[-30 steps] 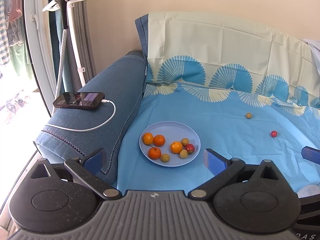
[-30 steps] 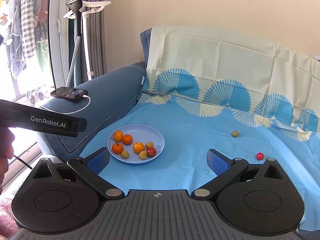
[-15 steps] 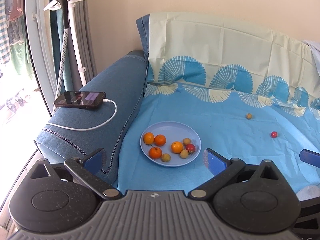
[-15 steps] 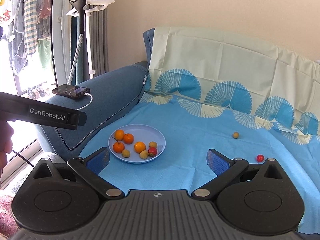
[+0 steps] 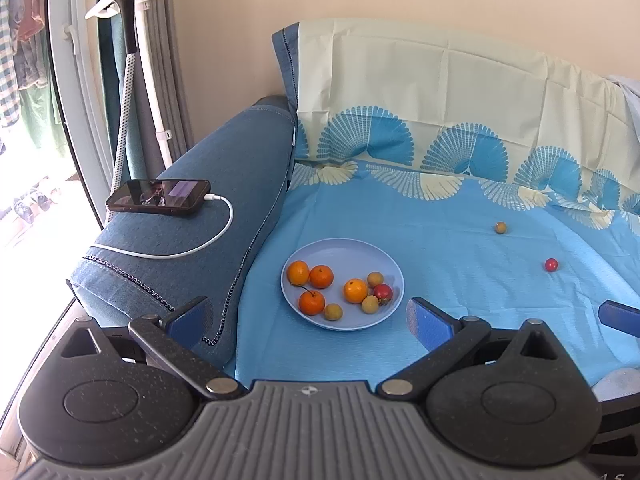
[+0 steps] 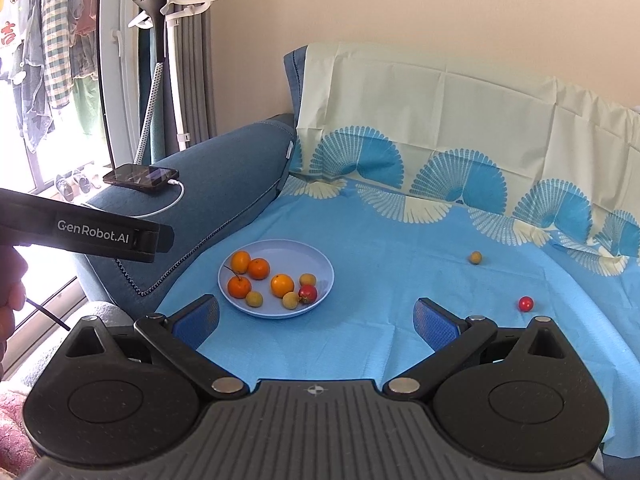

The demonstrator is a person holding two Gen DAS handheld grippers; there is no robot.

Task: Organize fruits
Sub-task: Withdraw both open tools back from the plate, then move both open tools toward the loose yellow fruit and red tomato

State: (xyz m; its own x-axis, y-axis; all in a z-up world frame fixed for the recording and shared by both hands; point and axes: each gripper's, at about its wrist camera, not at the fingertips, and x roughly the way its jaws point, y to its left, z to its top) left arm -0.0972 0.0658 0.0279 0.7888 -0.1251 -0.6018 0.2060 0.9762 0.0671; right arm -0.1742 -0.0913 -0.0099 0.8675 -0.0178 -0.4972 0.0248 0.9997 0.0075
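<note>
A pale blue plate (image 5: 384, 256) (image 6: 320, 260) sits on the blue cloth near the sofa arm. It holds several fruits: oranges (image 5: 321, 276) (image 6: 258, 268), small yellow-brown fruits and one red fruit (image 5: 383, 292) (image 6: 307, 293). A small yellow-brown fruit (image 5: 500, 227) (image 6: 475, 257) and a small red fruit (image 5: 551, 265) (image 6: 525, 303) lie loose on the cloth at the right. My left gripper (image 5: 308, 320) is open and empty, in front of the plate. My right gripper (image 6: 316, 320) is open and empty, in front of the plate and right of it.
The blue sofa arm (image 5: 224, 184) at the left carries a phone (image 5: 158, 196) on a white cable. A garment steamer stand (image 5: 132, 40) and curtains are behind it. The left gripper's body (image 6: 80, 232) crosses the right wrist view's left side. The cloth-covered backrest (image 5: 440, 92) rises behind.
Both cameras have shifted slightly; the right view drifted a little so the plate and phone sit a bit further right. Both grippers stay open. No fruit has moved.
</note>
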